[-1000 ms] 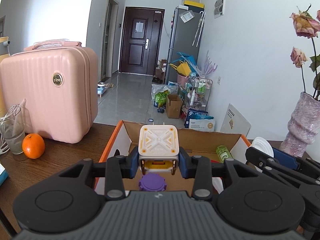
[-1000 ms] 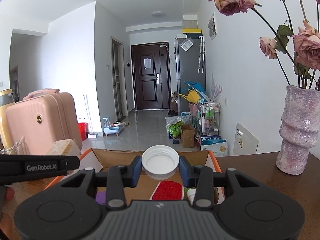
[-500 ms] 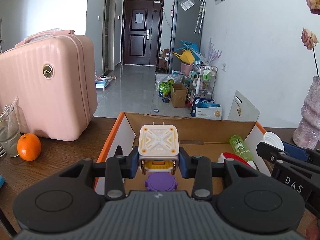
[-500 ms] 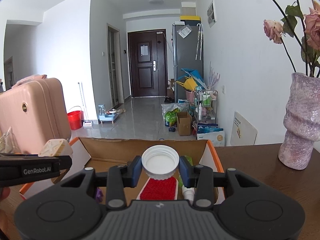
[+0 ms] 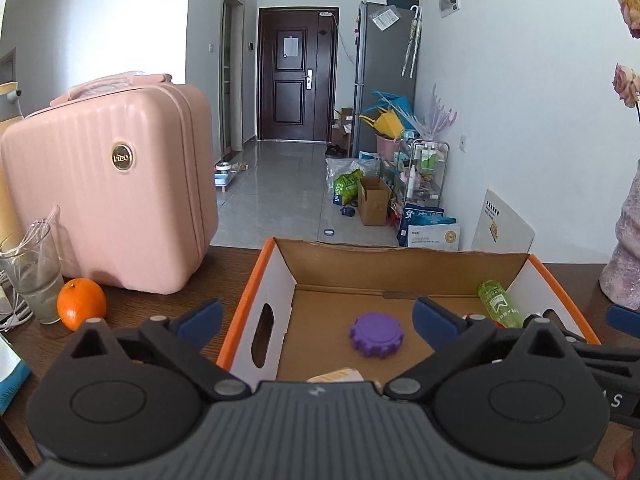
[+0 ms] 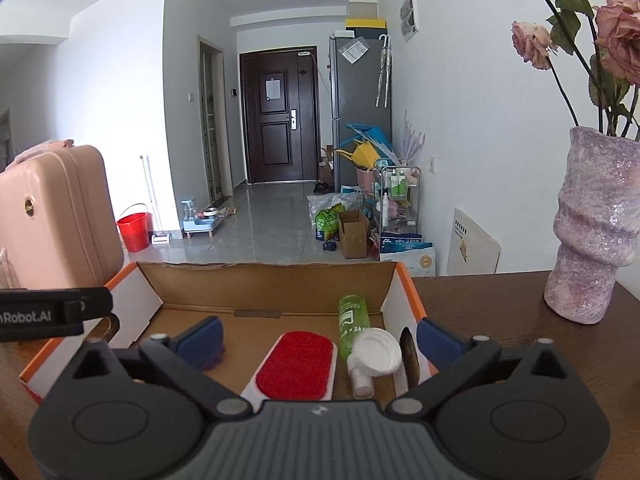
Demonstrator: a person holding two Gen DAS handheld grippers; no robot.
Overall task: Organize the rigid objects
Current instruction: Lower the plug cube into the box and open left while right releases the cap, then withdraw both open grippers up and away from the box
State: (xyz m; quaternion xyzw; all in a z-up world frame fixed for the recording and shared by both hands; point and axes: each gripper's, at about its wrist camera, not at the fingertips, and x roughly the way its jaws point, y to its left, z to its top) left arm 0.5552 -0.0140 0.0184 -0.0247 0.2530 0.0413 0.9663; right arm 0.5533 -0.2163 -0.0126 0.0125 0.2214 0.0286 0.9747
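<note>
An orange-rimmed cardboard box (image 5: 256, 280) (image 6: 408, 280) lies open on the dark wooden table. My left gripper (image 5: 318, 318) hovers over its near left part, jaws opening wide with nothing between them. Below it lie a purple gear-shaped cap (image 5: 376, 340) and the cream and yellow cube (image 5: 338, 376), mostly hidden by the gripper body. My right gripper (image 6: 318, 336) hangs over the right part, jaws opening, nothing between them. The white lid (image 6: 378, 352) rests in the box against a green bottle (image 6: 354, 320), beside a red-padded brush (image 6: 296, 364).
A pink suitcase (image 5: 116, 184) stands at the left, with an orange (image 5: 82, 304) and a glass (image 5: 32, 276) in front of it. A lilac vase (image 6: 596, 232) with dried roses stands on the table to the right. The table's far edge drops to the hallway floor.
Both grippers went from shut to wide open. The cube dropped out of the left one into the box, and the white lid fell from the right one onto the bottle.
</note>
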